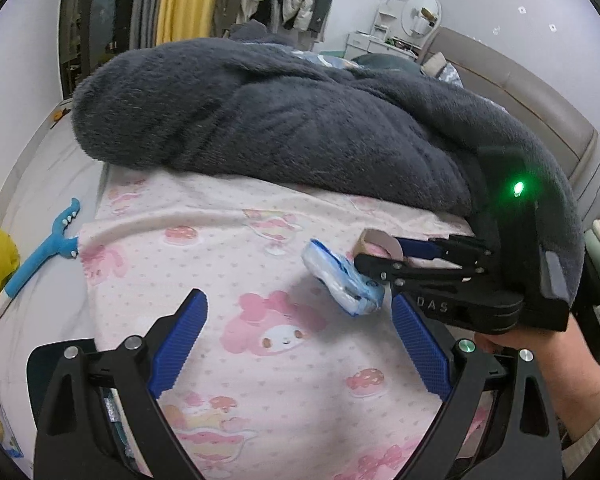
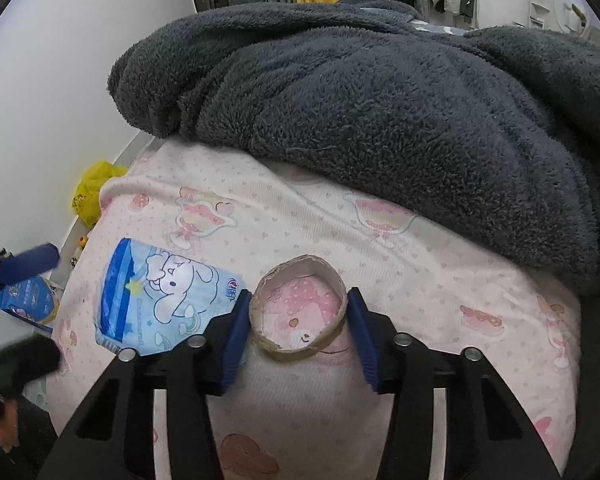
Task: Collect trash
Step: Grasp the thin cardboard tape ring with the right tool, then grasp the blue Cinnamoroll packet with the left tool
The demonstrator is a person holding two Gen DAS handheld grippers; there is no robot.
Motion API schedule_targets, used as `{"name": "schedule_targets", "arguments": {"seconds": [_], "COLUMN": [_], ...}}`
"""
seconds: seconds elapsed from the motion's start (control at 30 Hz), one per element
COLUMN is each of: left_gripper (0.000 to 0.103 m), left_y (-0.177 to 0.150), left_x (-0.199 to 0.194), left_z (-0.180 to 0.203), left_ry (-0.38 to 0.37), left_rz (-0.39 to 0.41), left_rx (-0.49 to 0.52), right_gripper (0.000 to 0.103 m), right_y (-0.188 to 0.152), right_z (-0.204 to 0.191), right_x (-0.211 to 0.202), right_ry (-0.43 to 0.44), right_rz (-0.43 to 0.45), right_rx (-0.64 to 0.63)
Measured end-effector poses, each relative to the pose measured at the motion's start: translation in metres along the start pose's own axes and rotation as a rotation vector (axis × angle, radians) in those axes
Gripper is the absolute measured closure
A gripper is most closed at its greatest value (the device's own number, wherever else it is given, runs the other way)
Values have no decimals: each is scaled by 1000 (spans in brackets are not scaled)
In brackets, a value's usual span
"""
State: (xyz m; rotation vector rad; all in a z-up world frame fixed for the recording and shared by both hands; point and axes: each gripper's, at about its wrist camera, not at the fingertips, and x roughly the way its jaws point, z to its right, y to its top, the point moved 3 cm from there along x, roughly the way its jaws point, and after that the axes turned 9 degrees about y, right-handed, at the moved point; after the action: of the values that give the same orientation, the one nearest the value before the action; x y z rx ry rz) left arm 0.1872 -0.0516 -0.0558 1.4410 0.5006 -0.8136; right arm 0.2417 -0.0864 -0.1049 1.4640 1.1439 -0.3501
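The left camera sits behind the left tool (image 1: 300,344) and looks low and close across the pink bed sheet (image 1: 236,264) toward the dark blanket (image 1: 284,120). The right tool (image 1: 384,258) shows ahead to its right. The right camera sits behind its own tool, very close to the sheet, facing the same way. Both views share the sheet, the blanket, the blue pack (image 2: 156,300) and the cardboard ring (image 2: 298,312).

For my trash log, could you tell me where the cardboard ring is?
The cardboard ring sits between the right gripper's fingers on the pink sheet, right of the blue tissue pack.
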Motion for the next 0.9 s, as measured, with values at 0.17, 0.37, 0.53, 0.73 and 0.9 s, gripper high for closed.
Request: {"name": "schedule_targets", "arguments": {"seconds": [0.17, 0.37, 0.53, 0.73, 0.9], "left_gripper": [8, 7, 7, 7, 7], "left_y": [-1, -6, -10, -8, -4], "left_x": [8, 23, 40, 57, 70], "left_z": [10, 30, 42, 46, 47], "left_ry": [16, 32, 76, 114, 136], "left_rz": [-7, -44, -71, -79, -58], "left_rx": [16, 42, 56, 32, 14], "right_gripper": [55, 55, 55, 55, 55], "right_y": [2, 3, 1, -3, -7], "right_z": [6, 15, 21, 29, 32], "right_x": [-12, -27, -35, -44, -52], "right_ry": [9, 12, 17, 24, 46], "right_rz": [27, 61, 75, 89, 100], "right_rx": [18, 41, 47, 60, 61]}}
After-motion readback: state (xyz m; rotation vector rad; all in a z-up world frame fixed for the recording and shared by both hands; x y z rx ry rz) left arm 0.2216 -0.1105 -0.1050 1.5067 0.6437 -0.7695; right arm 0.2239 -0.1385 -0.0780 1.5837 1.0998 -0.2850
